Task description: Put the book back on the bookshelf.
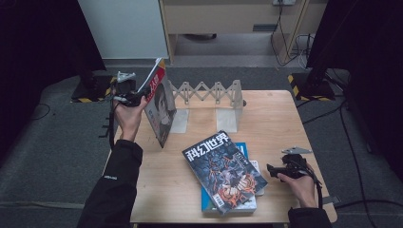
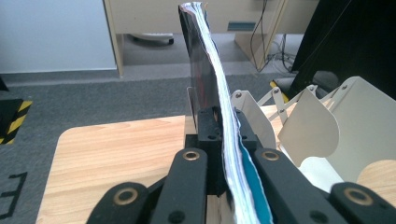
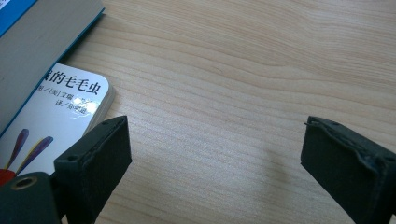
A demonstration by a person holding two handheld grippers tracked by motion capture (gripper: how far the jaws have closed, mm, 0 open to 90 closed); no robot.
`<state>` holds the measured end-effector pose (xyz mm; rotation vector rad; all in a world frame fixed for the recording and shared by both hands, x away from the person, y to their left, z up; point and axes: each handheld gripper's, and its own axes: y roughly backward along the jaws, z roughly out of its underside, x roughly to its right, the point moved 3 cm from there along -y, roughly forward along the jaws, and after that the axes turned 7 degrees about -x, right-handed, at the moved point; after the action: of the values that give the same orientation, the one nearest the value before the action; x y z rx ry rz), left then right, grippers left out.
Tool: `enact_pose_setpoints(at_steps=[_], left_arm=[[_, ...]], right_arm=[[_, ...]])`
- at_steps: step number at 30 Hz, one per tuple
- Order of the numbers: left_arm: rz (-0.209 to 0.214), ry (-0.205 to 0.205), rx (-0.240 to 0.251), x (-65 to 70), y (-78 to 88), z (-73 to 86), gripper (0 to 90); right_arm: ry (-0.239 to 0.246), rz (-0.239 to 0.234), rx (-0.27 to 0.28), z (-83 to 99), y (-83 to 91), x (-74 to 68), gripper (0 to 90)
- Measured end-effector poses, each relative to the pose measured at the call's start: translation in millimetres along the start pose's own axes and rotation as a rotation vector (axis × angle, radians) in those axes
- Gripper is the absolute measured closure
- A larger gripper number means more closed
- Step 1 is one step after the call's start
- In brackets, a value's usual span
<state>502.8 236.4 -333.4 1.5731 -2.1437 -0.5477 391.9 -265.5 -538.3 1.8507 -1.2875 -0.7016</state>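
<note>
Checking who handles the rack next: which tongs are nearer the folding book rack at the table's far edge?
Left. The left tongs, shut on an upright magazine, hover just beside the book rack. The right tongs stand open near the table's front right, beside the magazine pile.

Big white letters 科幻世界 on the dark magazine [image 1: 223,171] lying on top of the pile. On the small white book [image 3: 51,116] with round corners: 的毛毛虫, with tiny words below too small to read. Red-topped magazine [image 1: 159,107]: letters too blurry.
</note>
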Motion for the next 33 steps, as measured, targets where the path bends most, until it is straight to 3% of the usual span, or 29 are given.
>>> enact_pose_setpoints(at_steps=[5,11,15,18,20,22,28,33], left_arm=[[0.009,-0.006,-0.002,-0.9,1.8,5.7,85.5],[0.040,0.013,-0.020,-5.6,5.0,13.7,84.2],[0.059,0.026,-0.039,-4.6,1.1,12.9,75.3],[0.052,0.024,-0.050,-3.7,-2.3,12.0,75.8],[0.050,0.031,-0.044,-3.5,-4.2,11.6,84.4],[0.015,0.015,-0.021,-2.3,-5.2,11.1,85.6],[-0.037,0.010,0.034,2.8,-10.1,8.0,86.0],[-0.056,0.003,0.050,5.3,-15.9,7.3,86.0]], right_arm=[[0.002,-0.003,0.000,0.2,0.3,0.2,8.6],[-0.005,-0.003,-0.002,0.0,-0.1,-0.6,8.6],[-0.006,-0.003,-0.005,0.3,-0.3,-0.5,8.6],[-0.009,-0.004,-0.005,0.2,-0.3,-0.4,8.6],[-0.007,-0.004,-0.004,0.1,-0.5,-0.3,8.6],[-0.004,-0.006,-0.003,-0.2,-0.6,-0.1,8.6],[-0.001,-0.007,-0.007,-0.6,-0.8,-0.9,8.6],[0.005,-0.005,-0.007,-0.5,-1.1,-0.5,8.6]])
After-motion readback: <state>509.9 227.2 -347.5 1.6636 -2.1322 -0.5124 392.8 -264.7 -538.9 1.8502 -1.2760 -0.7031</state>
